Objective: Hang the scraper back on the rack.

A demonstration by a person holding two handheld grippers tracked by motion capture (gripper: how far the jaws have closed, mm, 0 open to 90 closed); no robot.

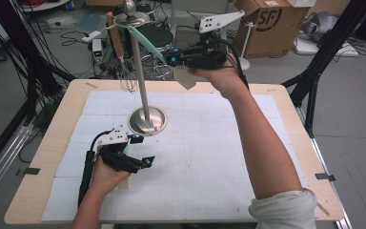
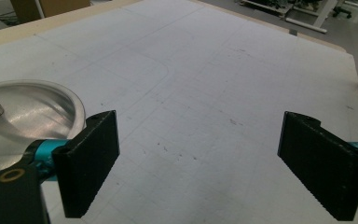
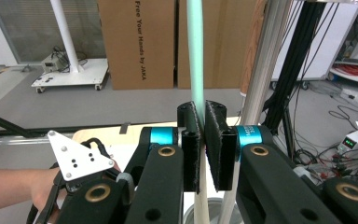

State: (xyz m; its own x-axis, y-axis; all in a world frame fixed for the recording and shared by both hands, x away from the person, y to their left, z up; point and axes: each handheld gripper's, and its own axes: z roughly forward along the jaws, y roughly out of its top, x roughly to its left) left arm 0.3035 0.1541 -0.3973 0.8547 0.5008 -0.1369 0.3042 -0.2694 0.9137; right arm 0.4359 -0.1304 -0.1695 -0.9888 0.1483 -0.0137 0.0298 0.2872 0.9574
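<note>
The right gripper is clamped on the mint-green spatula hanging from the metal stand, not yet unhooked, while the left gripper, jaws apart, rests on the tabletop beside the stand's base

A mint-green-handled spatula with a pale blade hangs tilted from the steel stand's top.

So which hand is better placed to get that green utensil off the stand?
The right. Its claw is shut on the mint-green utensil hanging from the metal stand. The left claw rests open by the stand's base, holding nothing.
</note>
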